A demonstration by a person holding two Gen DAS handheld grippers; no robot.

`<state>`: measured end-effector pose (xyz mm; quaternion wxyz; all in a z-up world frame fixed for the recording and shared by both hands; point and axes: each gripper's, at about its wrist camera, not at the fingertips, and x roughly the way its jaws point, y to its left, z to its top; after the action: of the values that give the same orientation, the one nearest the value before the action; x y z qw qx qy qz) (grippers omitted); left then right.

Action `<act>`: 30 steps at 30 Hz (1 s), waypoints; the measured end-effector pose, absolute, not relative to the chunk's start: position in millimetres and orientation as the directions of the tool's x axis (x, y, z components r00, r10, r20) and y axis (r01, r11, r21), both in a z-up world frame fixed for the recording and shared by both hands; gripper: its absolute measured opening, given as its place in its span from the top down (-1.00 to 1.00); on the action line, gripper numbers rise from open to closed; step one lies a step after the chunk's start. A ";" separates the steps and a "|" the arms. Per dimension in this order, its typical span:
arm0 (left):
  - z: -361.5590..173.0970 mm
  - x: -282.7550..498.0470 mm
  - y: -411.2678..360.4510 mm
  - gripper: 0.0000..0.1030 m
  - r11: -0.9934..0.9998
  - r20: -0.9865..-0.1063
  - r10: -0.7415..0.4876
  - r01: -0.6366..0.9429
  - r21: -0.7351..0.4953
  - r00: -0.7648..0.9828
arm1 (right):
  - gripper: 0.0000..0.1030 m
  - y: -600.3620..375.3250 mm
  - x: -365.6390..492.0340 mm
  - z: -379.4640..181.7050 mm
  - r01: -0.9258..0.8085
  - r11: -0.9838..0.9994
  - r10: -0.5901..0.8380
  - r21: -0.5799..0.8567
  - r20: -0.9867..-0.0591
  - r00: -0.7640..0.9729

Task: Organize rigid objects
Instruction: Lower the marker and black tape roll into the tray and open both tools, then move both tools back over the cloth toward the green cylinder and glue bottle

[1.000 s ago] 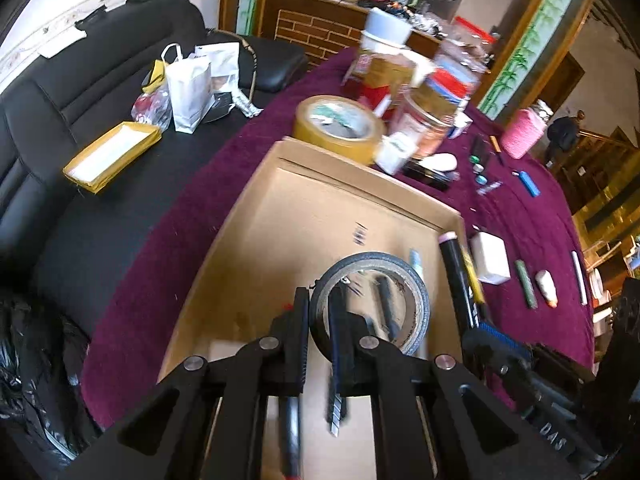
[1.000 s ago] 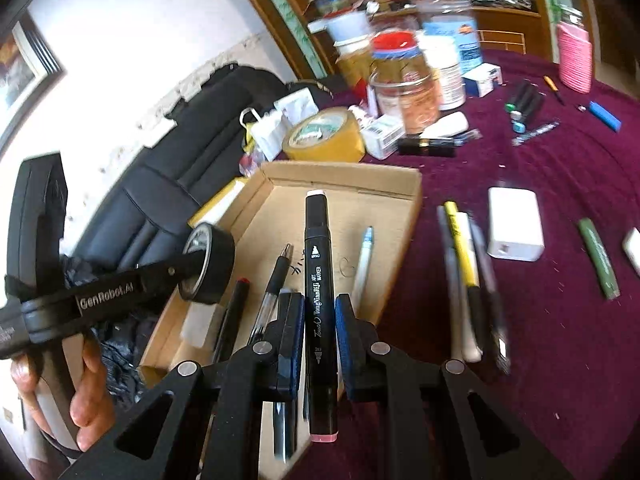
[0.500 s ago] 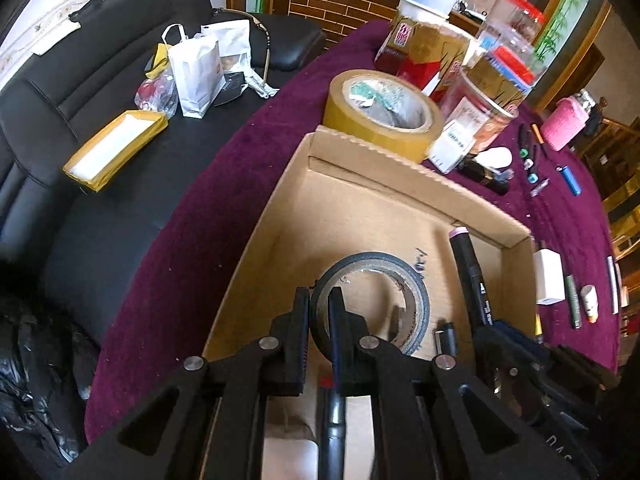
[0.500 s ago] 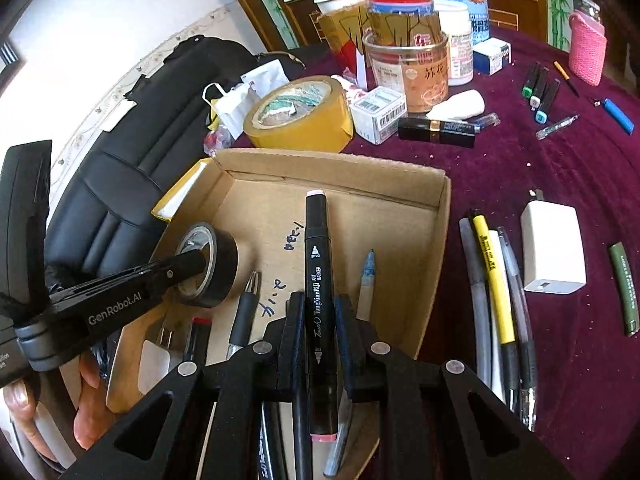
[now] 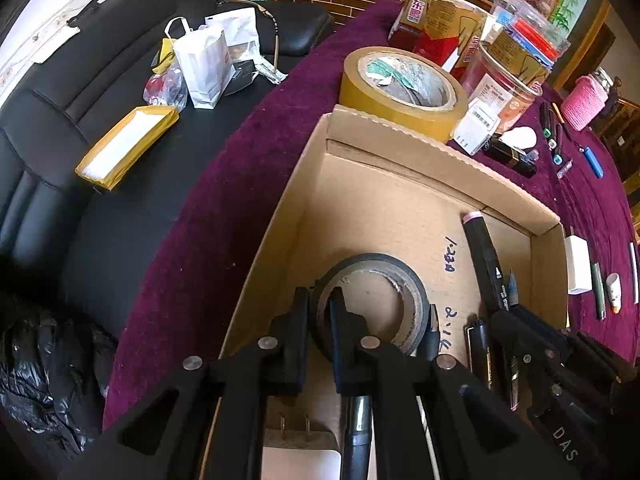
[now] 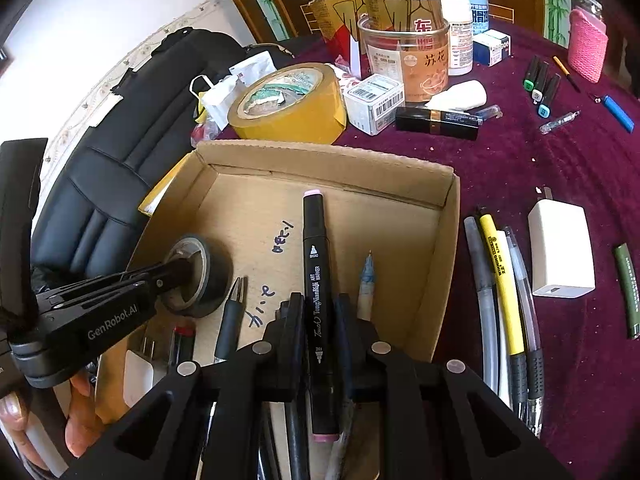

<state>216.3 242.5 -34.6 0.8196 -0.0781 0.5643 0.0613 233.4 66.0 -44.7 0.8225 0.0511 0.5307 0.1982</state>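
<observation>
My left gripper (image 5: 319,300) is shut on the wall of a black tape roll (image 5: 404,280), low inside the cardboard box (image 5: 400,148). In the right wrist view that roll (image 6: 212,280) sits near the box floor at the left. My right gripper (image 6: 318,308) is shut on a black art marker (image 6: 314,256) with pink ends, over the box (image 6: 450,240). The marker also shows in the left wrist view (image 5: 484,256). Pens (image 6: 230,320), a light blue pen (image 6: 366,284) and a white plug (image 6: 136,372) lie in the box.
A large yellow tape roll (image 6: 292,104), jars (image 6: 408,52) and a small barcode box (image 6: 374,100) stand behind the box. Several pens (image 6: 500,280), a white charger (image 6: 560,252), a lipstick (image 6: 438,122) and markers (image 6: 540,84) lie on the purple cloth at the right. A black sofa (image 5: 60,140) is at the left.
Both grippers have moved forward and down into the box. The tape roll has come close to the box floor, and the marker hangs over the box interior.
</observation>
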 end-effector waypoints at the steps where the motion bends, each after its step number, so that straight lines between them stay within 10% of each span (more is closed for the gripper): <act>1: -34.5 216.4 243.2 0.81 0.980 -0.934 0.015 -0.190 -0.057 0.356 | 0.64 66.1 233.6 -44.7 -0.271 0.916 0.380 0.294 -0.852 0.360; 6: -32.9 215.0 240.4 0.41 0.980 -0.932 0.015 -0.190 -0.058 0.362 | 0.61 60.6 232.9 -44.7 -0.258 0.907 0.410 0.333 -0.839 0.357; 11: -23.4 208.4 232.5 -0.11 0.982 -0.916 0.003 -0.175 -0.074 0.401 | 0.05 45.8 226.0 -34.2 -0.259 0.879 0.473 0.400 -0.803 0.364; 21: 41.8 141.7 171.6 -0.39 0.975 -0.822 -0.090 -0.118 -0.188 0.562 | -0.14 -40.6 150.0 9.7 -0.411 0.719 0.695 0.561 -0.601 0.395; 30: 51.2 112.9 60.6 -0.40 0.962 -0.788 -0.240 0.032 -0.271 0.568 | -0.14 -141.8 117.5 -1.2 -0.326 0.782 0.623 0.532 -0.638 0.453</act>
<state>112.9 60.6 51.2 0.8780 -0.1137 0.4585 -0.0773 117.5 -141.8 -1.2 0.8355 0.1692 0.4391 0.2837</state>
